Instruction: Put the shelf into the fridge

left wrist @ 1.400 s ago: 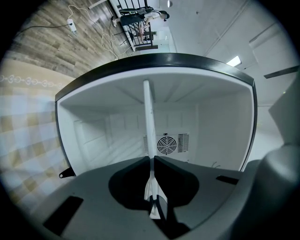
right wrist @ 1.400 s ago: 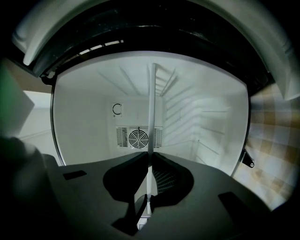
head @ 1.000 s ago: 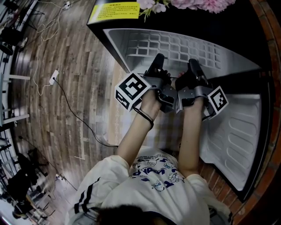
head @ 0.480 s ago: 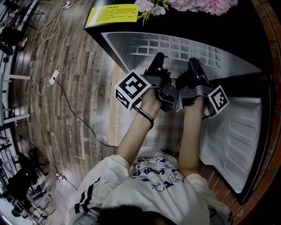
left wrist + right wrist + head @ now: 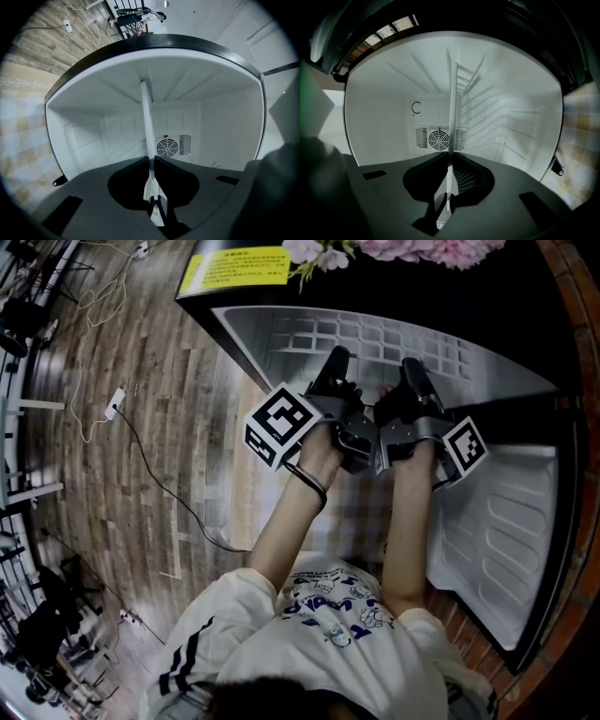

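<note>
A white wire shelf (image 5: pixel 375 338) reaches into the open black fridge (image 5: pixel 234 324), both seen from above in the head view. My left gripper (image 5: pixel 336 371) is shut on the shelf's near edge, left of centre. My right gripper (image 5: pixel 412 376) is shut on the same edge just to the right. In the left gripper view the shelf (image 5: pixel 146 122) shows edge-on as a thin white strip running from the closed jaws of the left gripper (image 5: pixel 152 161) into the white fridge interior (image 5: pixel 93 136). The right gripper view shows the shelf (image 5: pixel 452 112) the same way, pinched by the right gripper (image 5: pixel 450 157).
The fridge door (image 5: pixel 506 531) hangs open at the right. A round fan vent (image 5: pixel 167 146) sits on the back wall, with side rails (image 5: pixel 520 131) on the inner wall. Pink flowers (image 5: pixel 422 249) and a yellow label (image 5: pixel 239 266) lie on top. A cable (image 5: pixel 141 442) crosses the wooden floor.
Both grippers have moved a little forward towards the fridge, carrying the shelf slightly deeper inside. Both jaws stay shut on it.
</note>
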Demonstrator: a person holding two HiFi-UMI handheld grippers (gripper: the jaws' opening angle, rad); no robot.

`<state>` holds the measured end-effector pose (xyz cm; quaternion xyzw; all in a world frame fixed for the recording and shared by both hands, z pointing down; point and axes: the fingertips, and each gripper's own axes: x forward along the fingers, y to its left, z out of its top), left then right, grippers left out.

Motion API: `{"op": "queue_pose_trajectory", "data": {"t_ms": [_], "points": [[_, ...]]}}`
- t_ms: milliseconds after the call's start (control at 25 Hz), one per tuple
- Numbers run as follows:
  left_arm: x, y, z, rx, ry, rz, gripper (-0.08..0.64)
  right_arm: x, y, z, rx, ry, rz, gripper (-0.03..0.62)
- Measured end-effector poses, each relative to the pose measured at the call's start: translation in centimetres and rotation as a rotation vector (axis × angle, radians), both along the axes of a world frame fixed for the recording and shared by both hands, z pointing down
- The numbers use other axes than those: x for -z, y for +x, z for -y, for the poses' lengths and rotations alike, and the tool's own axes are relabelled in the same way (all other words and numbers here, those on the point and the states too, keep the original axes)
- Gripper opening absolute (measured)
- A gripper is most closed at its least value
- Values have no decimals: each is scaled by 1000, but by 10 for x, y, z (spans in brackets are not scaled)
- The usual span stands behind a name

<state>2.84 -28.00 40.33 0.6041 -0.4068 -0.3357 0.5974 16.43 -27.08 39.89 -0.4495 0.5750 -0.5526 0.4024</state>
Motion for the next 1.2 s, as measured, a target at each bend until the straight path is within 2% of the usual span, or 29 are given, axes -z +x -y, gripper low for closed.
{"op": "queue_pose_trajectory", "data": {"t_ms": [360, 520, 600, 720, 880, 960, 1200], "points": [[-8, -3, 0, 5, -7, 31, 40, -3, -3, -3, 28, 40, -17, 49], [3, -6, -2, -5, 15, 49, 40, 10, -9, -3, 51, 62, -81, 49], [11, -11, -3, -1, 39, 90, 38, 18, -13, -3, 68, 90, -132, 49], [20, -16, -6, -4, 91, 213, 21, 36, -16, -7, 84, 161, -291, 49], [28, -26, -15, -13, 175, 428, 18, 62, -20, -21, 39, 254, -685, 48], [29, -30, -22, -10, 228, 534, 18, 66, -25, -28, 24, 303, -837, 48], [52, -29, -35, 17, 408, 880, 17, 73, -28, -39, -9, 331, -1115, 48]]}}
